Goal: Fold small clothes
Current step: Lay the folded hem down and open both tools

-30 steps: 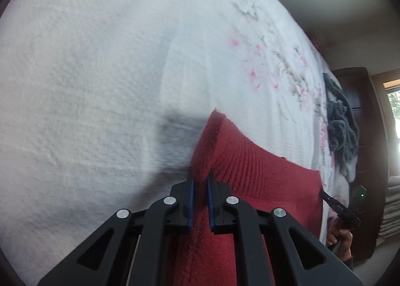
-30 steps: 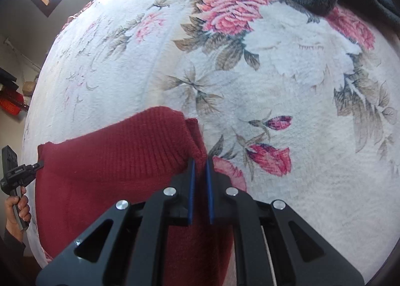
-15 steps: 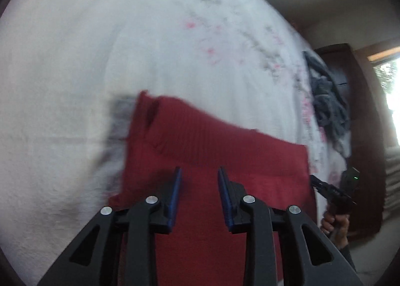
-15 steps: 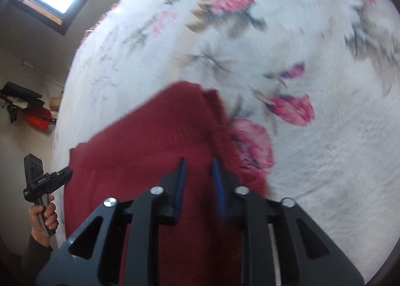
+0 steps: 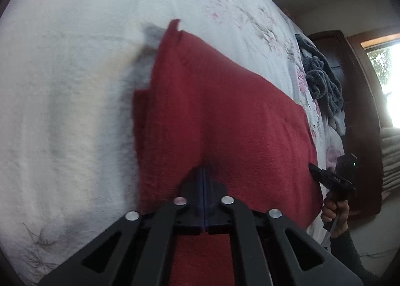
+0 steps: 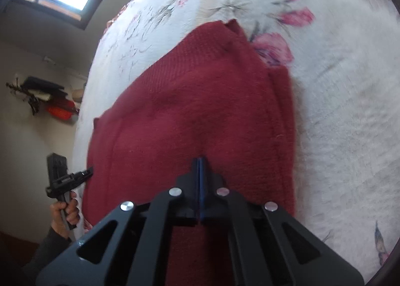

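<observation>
Folding step: red sweater [image 5: 225, 116] lies on the bed [image 5: 75, 86], partly folded.
Fingers: left gripper [image 5: 204, 173] and right gripper [image 6: 199, 164] both clenched, seemingly pinching its near edge.
Next: probably carry that edge over evenly.

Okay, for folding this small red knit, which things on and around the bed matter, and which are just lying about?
Part of the job:
- red knit garment
- left gripper, fingers together
- right gripper, fingers together
- floral bedspread it lies on

Just lying about:
- grey bundle of fabric
- things hanging on the wall
</observation>
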Action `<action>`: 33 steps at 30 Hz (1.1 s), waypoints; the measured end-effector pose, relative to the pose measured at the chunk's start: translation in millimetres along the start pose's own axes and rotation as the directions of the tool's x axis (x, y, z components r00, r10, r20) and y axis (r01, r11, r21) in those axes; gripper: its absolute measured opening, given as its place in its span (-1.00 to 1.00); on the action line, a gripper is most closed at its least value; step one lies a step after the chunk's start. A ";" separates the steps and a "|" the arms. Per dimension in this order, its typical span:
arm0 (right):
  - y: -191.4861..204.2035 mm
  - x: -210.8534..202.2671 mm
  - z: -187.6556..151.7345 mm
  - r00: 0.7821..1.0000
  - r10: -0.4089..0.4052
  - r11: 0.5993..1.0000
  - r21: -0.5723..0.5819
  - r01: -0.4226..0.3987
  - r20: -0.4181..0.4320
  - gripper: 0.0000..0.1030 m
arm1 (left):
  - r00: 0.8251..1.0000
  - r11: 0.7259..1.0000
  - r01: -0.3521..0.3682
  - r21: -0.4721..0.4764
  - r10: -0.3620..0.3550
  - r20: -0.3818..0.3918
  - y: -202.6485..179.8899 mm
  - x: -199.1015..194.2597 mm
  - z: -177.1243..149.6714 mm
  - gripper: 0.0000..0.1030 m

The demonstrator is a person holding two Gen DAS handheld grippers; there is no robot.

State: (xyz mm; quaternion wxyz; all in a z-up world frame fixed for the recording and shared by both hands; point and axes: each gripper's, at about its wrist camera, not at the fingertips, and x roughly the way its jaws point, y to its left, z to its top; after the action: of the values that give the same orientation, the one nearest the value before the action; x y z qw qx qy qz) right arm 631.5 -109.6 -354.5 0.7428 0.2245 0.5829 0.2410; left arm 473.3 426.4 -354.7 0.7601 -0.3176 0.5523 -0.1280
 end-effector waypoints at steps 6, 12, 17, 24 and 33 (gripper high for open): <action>44.8 -27.3 -37.7 0.989 0.144 0.989 -0.040 -0.143 0.026 -0.84 | 0.990 0.984 0.133 0.118 -0.138 0.039 -43.4 -50.4 -45.3 -0.87; 62.3 24.3 -92.6 0.990 0.080 0.989 -0.111 -0.093 -0.118 -1.00 | 0.998 0.997 0.067 0.031 -0.067 -0.010 -6.4 -15.3 -92.0 -0.96; 66.5 2.9 -93.3 0.988 0.127 0.988 -0.077 -0.134 -0.084 -0.87 | 0.985 0.982 0.166 0.093 -0.170 0.031 -46.0 -45.2 -115.3 -0.84; 2.6 -44.2 -108.3 0.996 0.069 0.997 0.033 -0.067 -0.048 -1.00 | 0.995 0.996 0.087 0.020 -0.086 -0.041 -34.5 0.2 -136.3 -0.94; -41.6 -88.5 -112.4 1.000 -0.005 0.991 0.136 0.004 0.006 -1.00 | 0.992 0.992 0.120 -0.040 -0.119 0.036 -40.4 -29.9 -139.7 -0.29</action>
State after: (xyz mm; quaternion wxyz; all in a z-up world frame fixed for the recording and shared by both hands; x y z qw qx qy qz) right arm 508.0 -191.1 -337.7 0.7282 0.2743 0.5960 0.1982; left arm 340.3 364.1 -333.2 0.7533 -0.3683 0.5221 -0.1562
